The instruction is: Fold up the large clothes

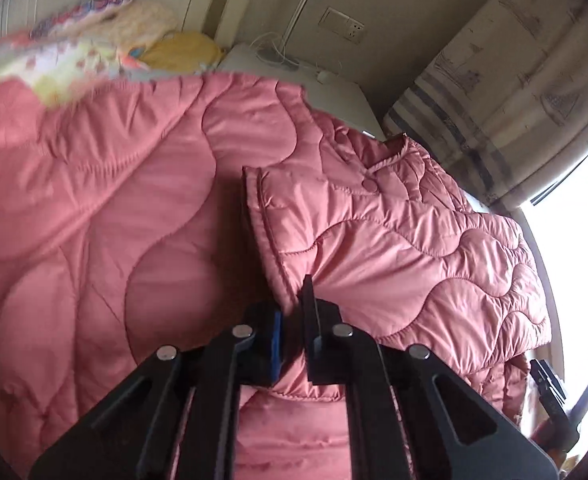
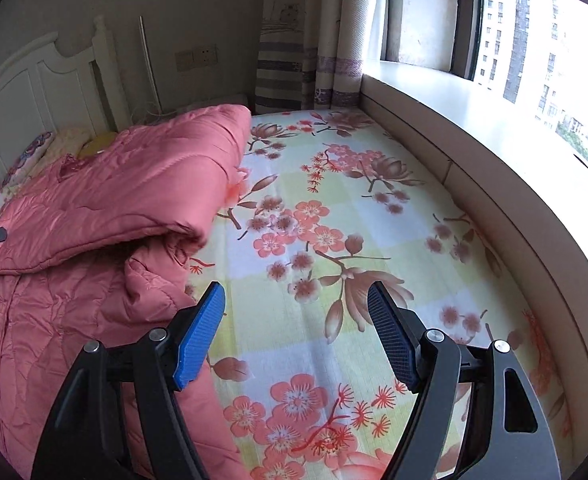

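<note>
A large pink quilted jacket (image 1: 393, 248) lies spread over the bed, one part folded over onto the rest (image 2: 106, 200). In the left wrist view my left gripper (image 1: 292, 312) is shut on a stitched edge of the jacket, with the fabric pinched between its pads. My right gripper (image 2: 295, 294) is open over the floral bedsheet (image 2: 333, 208), just right of the jacket's edge, and nothing is between its blue pads (image 2: 202, 332). The right gripper (image 1: 549, 384) also shows at the right edge of the left wrist view.
A white headboard (image 2: 34, 92) and pillows (image 1: 106, 40) stand at the bed's far end. A wall socket (image 2: 196, 58) and striped curtain (image 2: 282, 72) are behind. A wide white window sill (image 2: 473, 120) runs along the bed's right side.
</note>
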Tool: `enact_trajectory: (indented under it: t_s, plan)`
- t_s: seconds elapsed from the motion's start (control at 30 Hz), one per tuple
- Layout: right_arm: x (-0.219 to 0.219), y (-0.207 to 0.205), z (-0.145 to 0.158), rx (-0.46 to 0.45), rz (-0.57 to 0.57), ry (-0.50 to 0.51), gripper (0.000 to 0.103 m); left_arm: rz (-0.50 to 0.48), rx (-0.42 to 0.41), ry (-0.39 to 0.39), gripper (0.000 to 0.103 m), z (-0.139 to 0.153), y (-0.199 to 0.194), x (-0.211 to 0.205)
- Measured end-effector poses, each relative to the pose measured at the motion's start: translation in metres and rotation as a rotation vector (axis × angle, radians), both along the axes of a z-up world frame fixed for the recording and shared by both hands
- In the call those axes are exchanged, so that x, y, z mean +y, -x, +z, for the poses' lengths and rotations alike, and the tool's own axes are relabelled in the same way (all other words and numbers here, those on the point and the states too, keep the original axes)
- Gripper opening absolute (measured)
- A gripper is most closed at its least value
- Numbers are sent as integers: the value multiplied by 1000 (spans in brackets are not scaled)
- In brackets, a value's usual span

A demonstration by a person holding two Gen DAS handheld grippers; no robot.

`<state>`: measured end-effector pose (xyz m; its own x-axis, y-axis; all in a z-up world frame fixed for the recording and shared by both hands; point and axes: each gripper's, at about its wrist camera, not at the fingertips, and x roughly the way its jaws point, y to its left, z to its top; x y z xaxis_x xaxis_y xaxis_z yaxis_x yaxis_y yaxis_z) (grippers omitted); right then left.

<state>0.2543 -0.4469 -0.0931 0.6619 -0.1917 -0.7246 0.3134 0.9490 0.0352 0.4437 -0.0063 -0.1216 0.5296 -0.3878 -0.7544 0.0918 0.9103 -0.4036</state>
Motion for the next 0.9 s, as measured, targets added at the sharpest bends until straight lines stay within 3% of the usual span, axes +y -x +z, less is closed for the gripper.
enact_trajectory:
  t_s: [0.17,0.3,0.37,0.43,0.5,0.57,0.7,0.9]
  plan:
    - [-1,-6,32,-89,13,-23,69,-59,-68,-59,9,4,5,-14]
    - [10,-29,57,-199,98,-70,45,-36,-72,-59,9,3,5,-16]
    - [21,-46,51,-185,140,-70,37,-19,-77,-61,9,4,4,-12]
    - [31,-65,26,-102,178,-55,30,-12,-89,-72,9,8,4,-7]
    - [33,-80,-10,33,191,-64,29,-31,-81,-68,9,8,2,-6]
    - [23,-78,-16,2,185,-122,29,-53,-76,-98,9,3,1,-10]
    - [14,-81,-4,30,210,-149,29,-48,-101,-127,11,-5,5,-14]
    - [-7,-106,45,-98,180,-161,29,-21,-116,-76,14,-10,9,-7]
